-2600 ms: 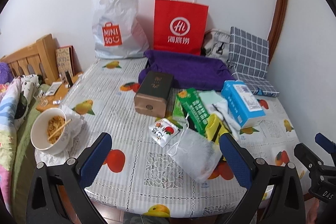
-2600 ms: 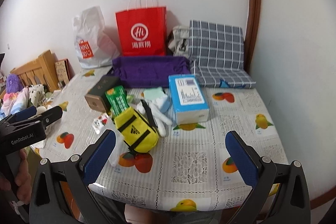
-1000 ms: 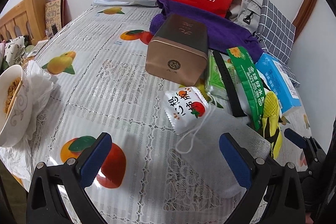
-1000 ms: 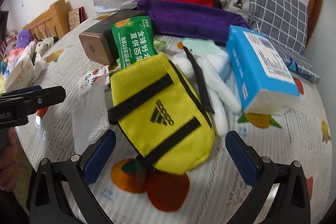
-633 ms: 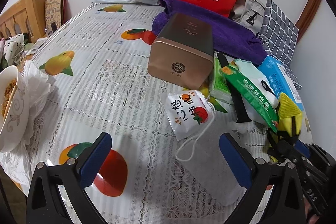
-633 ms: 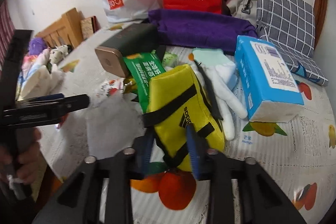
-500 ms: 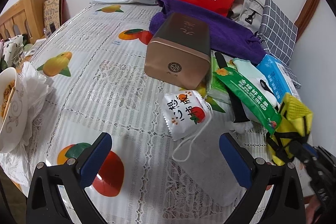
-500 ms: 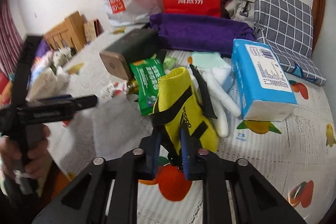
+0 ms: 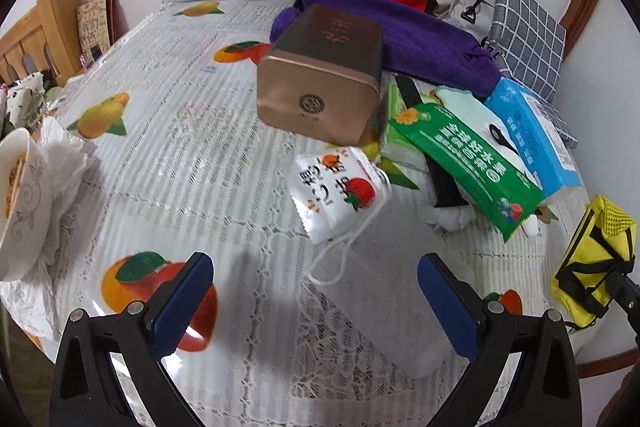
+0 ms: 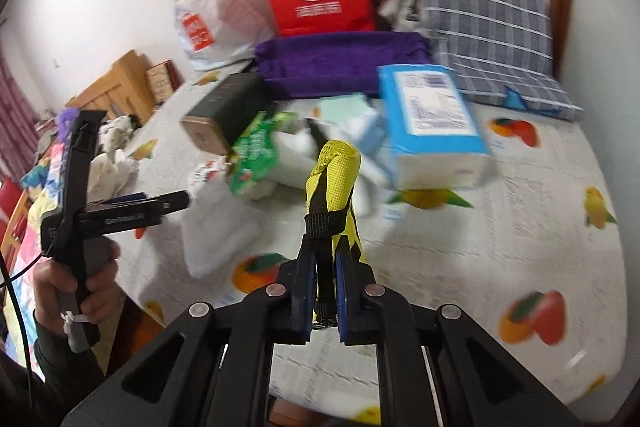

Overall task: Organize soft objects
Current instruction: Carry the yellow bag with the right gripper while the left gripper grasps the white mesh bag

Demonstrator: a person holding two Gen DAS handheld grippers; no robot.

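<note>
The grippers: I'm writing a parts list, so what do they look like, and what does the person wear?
Each gripper is a black frame with silver bolts and two blue ribbed pads. The left gripper's side carries white lettering, and a thin black cable hangs beside its handle. A dark sleeve covers the arm.

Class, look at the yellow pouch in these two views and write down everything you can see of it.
The yellow pouch is a small soft bag of bright yellow fabric, with a mesh-textured rounded top end and black straps across it. It stands nearly upright, lifted clear of the fruit-print tablecloth. The right gripper is closing on its lower end, blue pads pinching fabric and strap. In the left wrist view the pouch hangs at the far right, apart from the pile of packets; nothing else touches it.
</note>
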